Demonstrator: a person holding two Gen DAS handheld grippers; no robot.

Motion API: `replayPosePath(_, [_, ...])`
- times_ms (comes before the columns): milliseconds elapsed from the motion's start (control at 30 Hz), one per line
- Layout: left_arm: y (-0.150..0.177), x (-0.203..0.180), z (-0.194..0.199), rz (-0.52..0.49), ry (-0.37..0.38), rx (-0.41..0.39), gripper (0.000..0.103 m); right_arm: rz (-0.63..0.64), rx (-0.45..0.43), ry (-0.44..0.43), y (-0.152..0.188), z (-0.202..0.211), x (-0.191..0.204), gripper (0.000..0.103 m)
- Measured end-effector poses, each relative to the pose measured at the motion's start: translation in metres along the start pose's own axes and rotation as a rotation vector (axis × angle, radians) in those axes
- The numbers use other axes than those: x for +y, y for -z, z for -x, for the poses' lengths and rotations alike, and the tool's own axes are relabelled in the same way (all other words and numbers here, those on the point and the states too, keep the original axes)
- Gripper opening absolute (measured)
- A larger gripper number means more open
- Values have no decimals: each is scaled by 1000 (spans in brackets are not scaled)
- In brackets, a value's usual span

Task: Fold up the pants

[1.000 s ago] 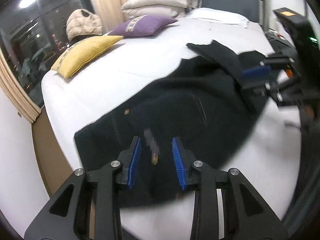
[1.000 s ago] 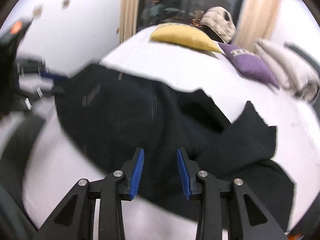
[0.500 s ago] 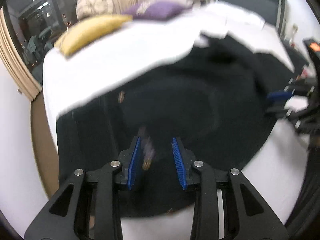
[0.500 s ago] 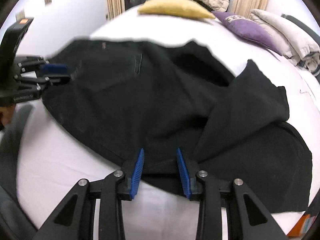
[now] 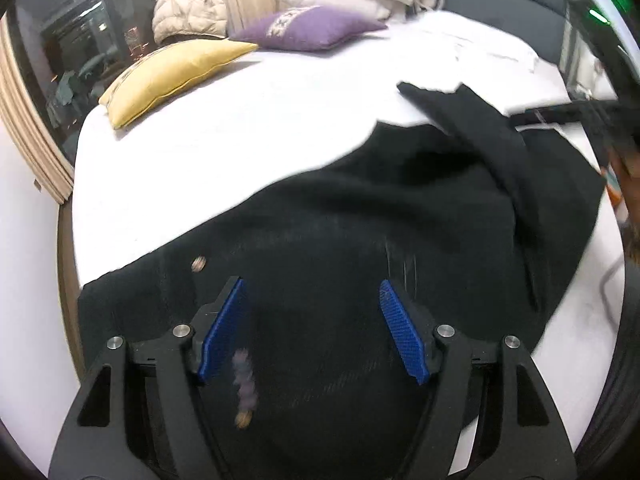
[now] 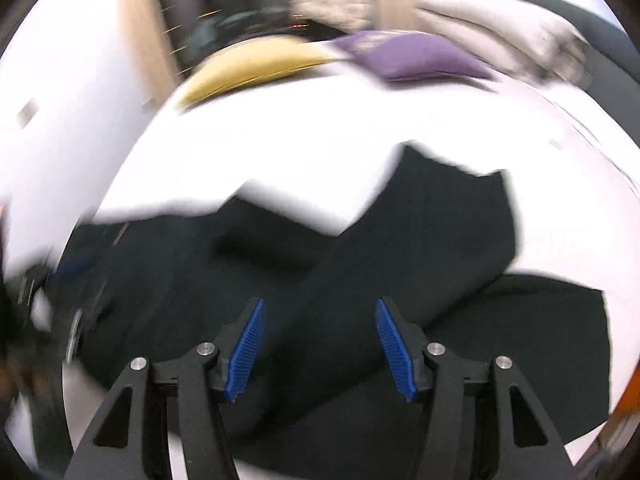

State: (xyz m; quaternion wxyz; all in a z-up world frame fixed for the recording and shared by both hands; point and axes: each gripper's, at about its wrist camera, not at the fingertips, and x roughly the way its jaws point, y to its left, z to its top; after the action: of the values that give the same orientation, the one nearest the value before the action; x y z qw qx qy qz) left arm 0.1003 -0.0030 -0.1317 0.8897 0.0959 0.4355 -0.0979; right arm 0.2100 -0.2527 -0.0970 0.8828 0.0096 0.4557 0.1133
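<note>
Black pants (image 5: 360,240) lie lengthwise across the bed (image 5: 240,120), waistband under the wide-spread left hand-held gripper (image 5: 314,330); right hand-held gripper (image 6: 318,348) equally wide.

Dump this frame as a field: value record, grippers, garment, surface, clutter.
left gripper: open, over the waistband end, nothing between its pads
right gripper: open, over the leg end, nothing gripped
pants: black, lying on the bed, one leg lying across the other, not neatly folded
bed: white sheet
yellow pillow: far side of bed
purple pillow: beside the yellow one
image quality: right wrist view motion-blurred
</note>
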Motion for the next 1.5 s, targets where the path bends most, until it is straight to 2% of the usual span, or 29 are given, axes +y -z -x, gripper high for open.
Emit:
replayPosePath(67, [-8, -5, -15, 37, 14, 22, 68, -59, 43, 47, -40, -20, -19, 61])
replayPosePath(167, [-5, -24, -43, 24, 28, 79, 68, -76, 96, 123, -96, -58, -35, 65])
replayPosePath(200, [-3, -27, -51, 27, 23, 94, 68, -78, 99, 139, -102, -65, -35, 65])
replayPosePath(333, [-1, -29, -55, 38, 26, 58, 70, -66, 178, 211, -135, -120, -46, 65])
replayPosePath(467, [7, -24, -57, 42, 40, 50, 73, -28, 228, 266, -128, -151, -38, 65])
replayPosePath(600, [8, -29, -60, 25, 33, 42, 76, -56, 243, 326, -127, -171, -43, 65])
replayPosePath(733, [10, -30, -62, 28, 36, 37, 77, -23, 251, 337, -128, -186, -44, 65])
replayPosePath(767, [13, -31, -60, 28, 36, 35, 77, -22, 254, 329, -128, -186, -44, 61])
replayPosePath(800, [12, -32, -60, 27, 34, 34, 77, -25, 260, 308, -128, -187, -45, 51])
replayPosePath(833, [14, -31, -60, 27, 34, 33, 77, -31, 260, 284, -129, -185, -44, 45])
replayPosePath(900, [14, -32, -60, 27, 32, 31, 77, -29, 258, 269, -129, -181, -43, 19])
replayPosePath(967, [18, -30, -58, 27, 33, 30, 77, -40, 232, 274, -129, -170, -45, 7])
replayPosePath(1067, [23, -25, -53, 30, 33, 31, 77, -88, 176, 229, -125, -151, -56, 5])
replayPosePath(1167, [20, -20, -49, 50, 49, 34, 77, -149, 86, 176, -120, -115, -72, 5])
replayPosePath(1233, [10, -12, -40, 94, 93, 32, 77, -179, 18, 149, -115, -88, -85, 5])
replayPosePath(1300, [-9, -2, -26, 107, 115, -20, 77, -220, -41, 100, -107, -62, -97, 5])
replayPosePath(1367, [-35, 5, -17, 81, 119, -71, 77, -256, -105, 52, -93, -32, -108, 5])
replayPosePath(1400, [-52, 6, -19, 53, 152, -78, 78, -273, -137, 24, -84, -14, -115, 5])
replayPosePath(1433, [-64, 6, -23, 24, 189, -66, 85, -282, -157, -3, -77, -3, -120, 5])
replayPosePath(1467, [-80, 3, -34, -29, 234, -36, 87, -287, -179, -32, -70, 8, -121, 5])
replayPosePath(1500, [-89, -2, -42, -80, 248, -25, 87, -287, -196, -58, -63, 19, -120, 5])
